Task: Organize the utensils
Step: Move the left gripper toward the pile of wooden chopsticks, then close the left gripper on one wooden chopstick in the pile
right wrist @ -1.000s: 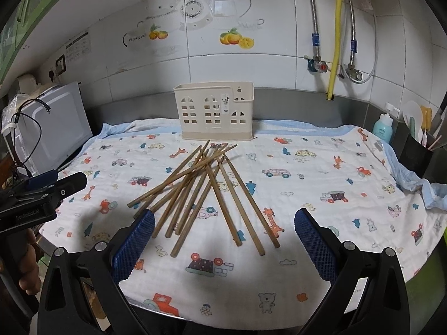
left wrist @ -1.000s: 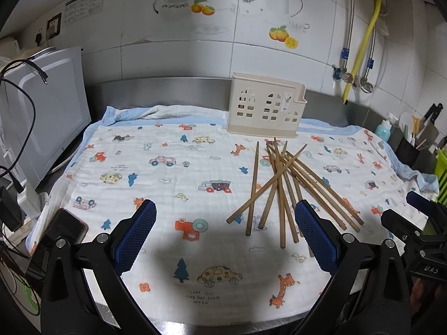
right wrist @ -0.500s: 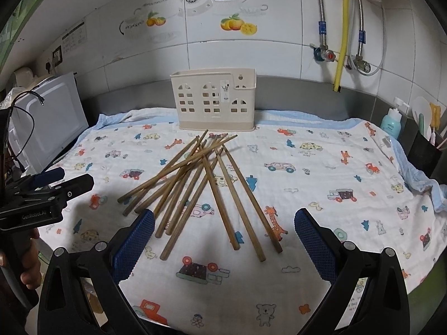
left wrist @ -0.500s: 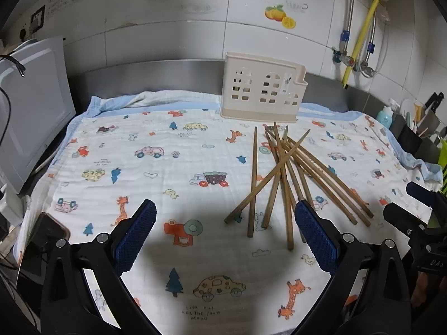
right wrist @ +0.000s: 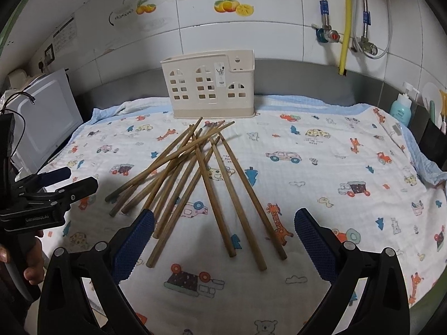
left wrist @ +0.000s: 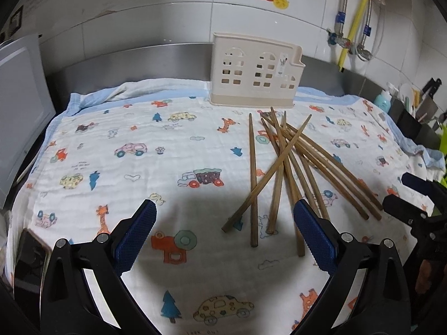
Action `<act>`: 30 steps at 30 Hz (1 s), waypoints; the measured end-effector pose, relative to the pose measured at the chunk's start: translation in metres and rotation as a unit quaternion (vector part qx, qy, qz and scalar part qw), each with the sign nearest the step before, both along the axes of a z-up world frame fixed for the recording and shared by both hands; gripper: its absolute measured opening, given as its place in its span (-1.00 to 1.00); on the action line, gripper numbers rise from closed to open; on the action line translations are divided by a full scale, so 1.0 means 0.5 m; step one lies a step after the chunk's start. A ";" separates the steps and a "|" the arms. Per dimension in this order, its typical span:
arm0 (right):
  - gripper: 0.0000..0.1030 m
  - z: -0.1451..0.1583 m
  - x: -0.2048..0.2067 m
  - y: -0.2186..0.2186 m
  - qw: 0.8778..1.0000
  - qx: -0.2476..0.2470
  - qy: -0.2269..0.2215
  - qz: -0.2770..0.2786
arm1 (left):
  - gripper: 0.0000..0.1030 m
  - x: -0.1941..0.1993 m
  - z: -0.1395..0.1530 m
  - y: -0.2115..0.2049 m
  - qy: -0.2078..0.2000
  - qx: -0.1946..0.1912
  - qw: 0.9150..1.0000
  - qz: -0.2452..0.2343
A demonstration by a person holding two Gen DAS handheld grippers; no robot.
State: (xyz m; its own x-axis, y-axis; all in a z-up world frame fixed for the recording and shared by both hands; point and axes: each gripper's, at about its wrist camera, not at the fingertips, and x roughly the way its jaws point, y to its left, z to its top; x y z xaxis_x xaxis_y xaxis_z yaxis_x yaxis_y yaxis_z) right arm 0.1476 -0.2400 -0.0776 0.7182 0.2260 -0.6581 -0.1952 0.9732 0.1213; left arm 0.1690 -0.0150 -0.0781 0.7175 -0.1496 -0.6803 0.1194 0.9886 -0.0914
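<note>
Several brown wooden chopsticks (left wrist: 290, 167) lie fanned and crossed on a cartoon-print cloth (left wrist: 139, 167); they also show in the right wrist view (right wrist: 201, 184). A cream plastic utensil holder (left wrist: 255, 76) stands upright behind them at the back, also in the right wrist view (right wrist: 211, 85). My left gripper (left wrist: 223, 234) is open and empty, hovering above the near ends of the chopsticks. My right gripper (right wrist: 223, 240) is open and empty over the near ends of the pile. Each gripper shows at the edge of the other's view.
A white appliance (right wrist: 42, 117) stands at the left, a phone (left wrist: 30, 254) lies at the cloth's left front edge. Pipes and a yellow hose (right wrist: 346, 22) run on the tiled wall. A blue bottle (right wrist: 401, 110) and a dark utensil bin (left wrist: 410, 122) stand right.
Both grippers have moved forward and lower towards the chopsticks, which now look larger. Both stay open; nothing has been picked up.
</note>
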 end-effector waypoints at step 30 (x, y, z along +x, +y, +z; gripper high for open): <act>0.88 -0.035 0.053 0.000 1.000 0.001 0.024 0.011 | -0.48 0.078 -0.066 -0.016 0.054 0.003 0.989 -0.137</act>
